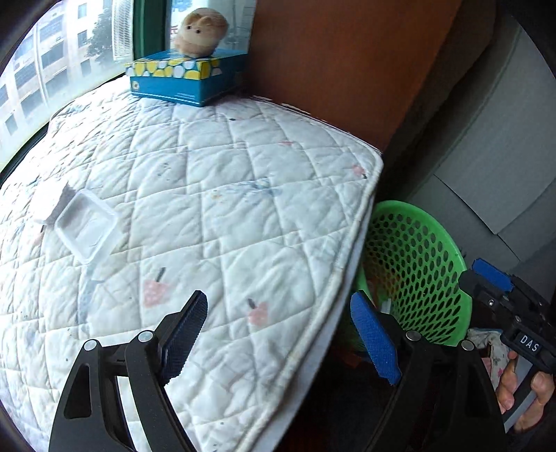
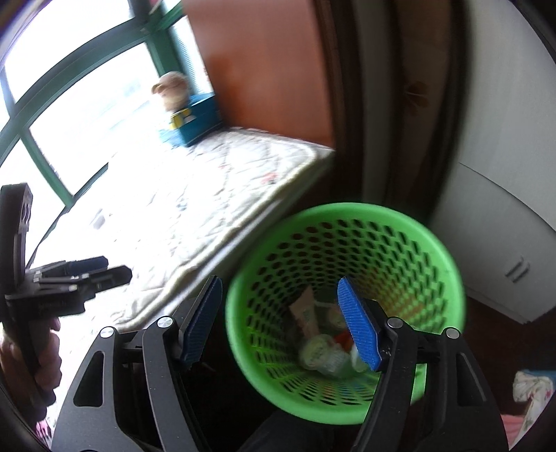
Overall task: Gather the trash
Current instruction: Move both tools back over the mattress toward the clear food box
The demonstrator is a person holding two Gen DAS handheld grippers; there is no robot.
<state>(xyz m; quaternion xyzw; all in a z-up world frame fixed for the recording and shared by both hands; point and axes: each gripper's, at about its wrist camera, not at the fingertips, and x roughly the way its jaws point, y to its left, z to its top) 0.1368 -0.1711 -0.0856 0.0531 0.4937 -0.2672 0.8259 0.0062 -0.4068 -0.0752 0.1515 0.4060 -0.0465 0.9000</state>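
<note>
The left claw (image 1: 278, 333) hangs wide and empty over the near corner of the quilted mattress pad (image 1: 222, 194), 1 finger above the quilt and 1 past its edge. The clear plastic tray (image 1: 87, 226) lies on the pad well apart from that claw, up and to the left in its view. The right claw (image 2: 281, 318) is parted with nothing between its fingers, poised over the mouth of the green mesh basket (image 2: 410, 229), which stands just beside the pad's edge. In the basket's bottom lie several wrappers (image 2: 319, 347). At the far corner, a plush toy (image 1: 199, 31) sits on a blue box (image 1: 184, 78).
</note>
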